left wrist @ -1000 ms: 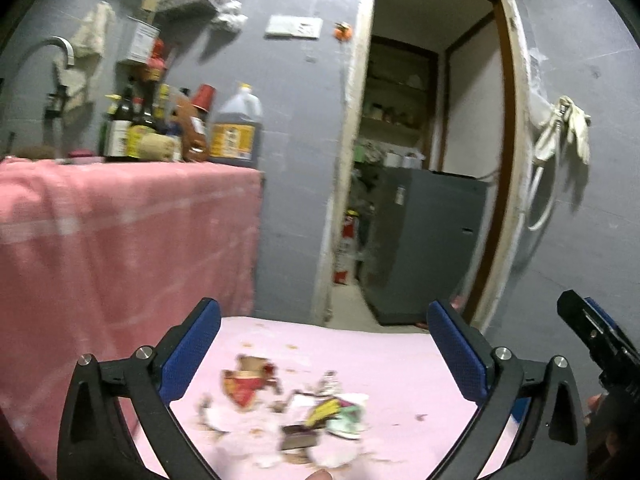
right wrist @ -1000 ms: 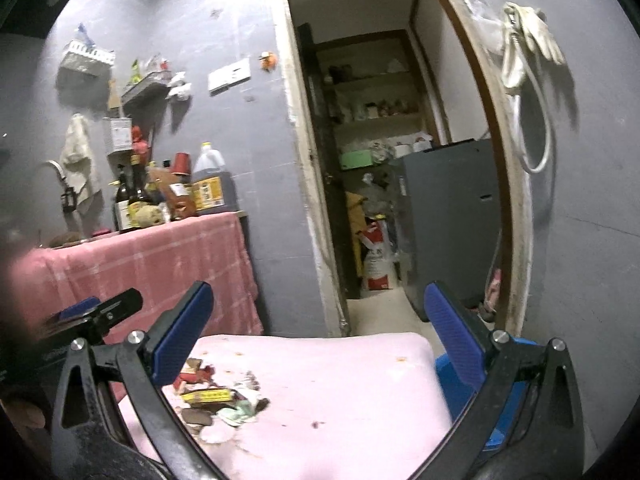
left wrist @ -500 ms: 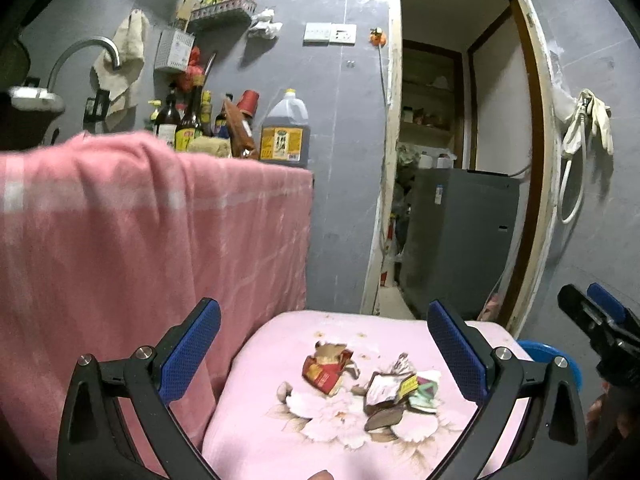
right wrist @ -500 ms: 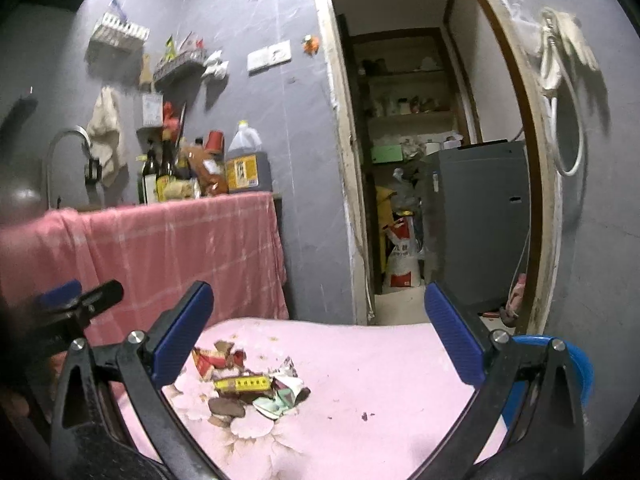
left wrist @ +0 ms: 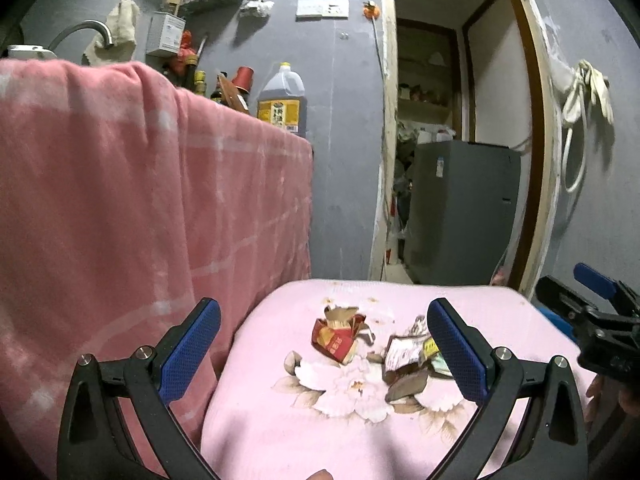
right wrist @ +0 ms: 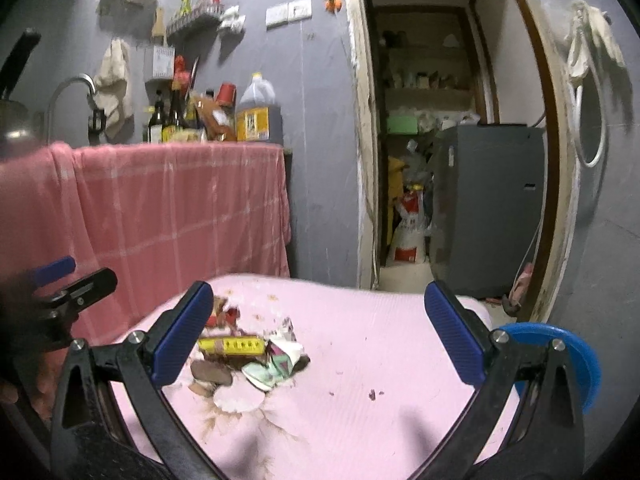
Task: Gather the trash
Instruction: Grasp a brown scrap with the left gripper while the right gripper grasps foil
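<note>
Both grippers (left wrist: 324,344) (right wrist: 320,336) agape; crumpled glossy wrappers (left wrist: 408,354) on quilted cloth (left wrist: 304,432).

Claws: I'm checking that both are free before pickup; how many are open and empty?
2. The left claw gapes above the trash; the right claw gapes over the pink cushion. Both empty.

trash (left wrist: 384,348) on cushion (left wrist: 304,412), draped counter (left wrist: 140,208) left, doorway (left wrist: 452,140) behind
</note>
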{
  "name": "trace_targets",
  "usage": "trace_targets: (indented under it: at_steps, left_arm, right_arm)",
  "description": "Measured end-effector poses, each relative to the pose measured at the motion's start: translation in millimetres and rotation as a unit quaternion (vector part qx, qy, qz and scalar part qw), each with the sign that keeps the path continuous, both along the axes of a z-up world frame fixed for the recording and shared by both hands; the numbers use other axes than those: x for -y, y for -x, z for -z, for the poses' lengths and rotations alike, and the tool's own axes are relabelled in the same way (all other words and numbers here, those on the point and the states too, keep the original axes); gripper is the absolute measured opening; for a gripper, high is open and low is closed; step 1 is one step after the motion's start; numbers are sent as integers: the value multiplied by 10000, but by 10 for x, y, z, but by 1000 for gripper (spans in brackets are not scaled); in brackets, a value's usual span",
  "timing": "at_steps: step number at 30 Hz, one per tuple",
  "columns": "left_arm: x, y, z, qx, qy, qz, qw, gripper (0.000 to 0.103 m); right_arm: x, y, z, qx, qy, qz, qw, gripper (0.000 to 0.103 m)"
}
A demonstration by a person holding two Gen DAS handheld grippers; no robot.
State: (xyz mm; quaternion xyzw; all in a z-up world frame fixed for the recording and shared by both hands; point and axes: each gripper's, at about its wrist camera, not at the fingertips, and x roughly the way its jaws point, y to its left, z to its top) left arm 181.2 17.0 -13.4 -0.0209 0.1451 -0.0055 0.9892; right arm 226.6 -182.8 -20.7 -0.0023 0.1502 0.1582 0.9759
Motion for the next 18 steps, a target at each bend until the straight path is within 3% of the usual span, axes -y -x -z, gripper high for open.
trace_targets:
  at_steps: [6, 13, 18]
  left_arm:
    - [54, -131, 165, -340, -38, 261, 9991, 101]
    - [29, -277, 299, -725, 169, 566, 9956, 100]
    - [116, -334, 342, -1010, 175, 1025, 9894, 89]
  right_arm:
    - [14, -267, 207, -743, 121, -102, 9971, 103]
    - [29, -462, 356, -1218, 167, -165, 9923, 102]
    - [54, -559, 404, -1429, 99, -233, 9894, 91]
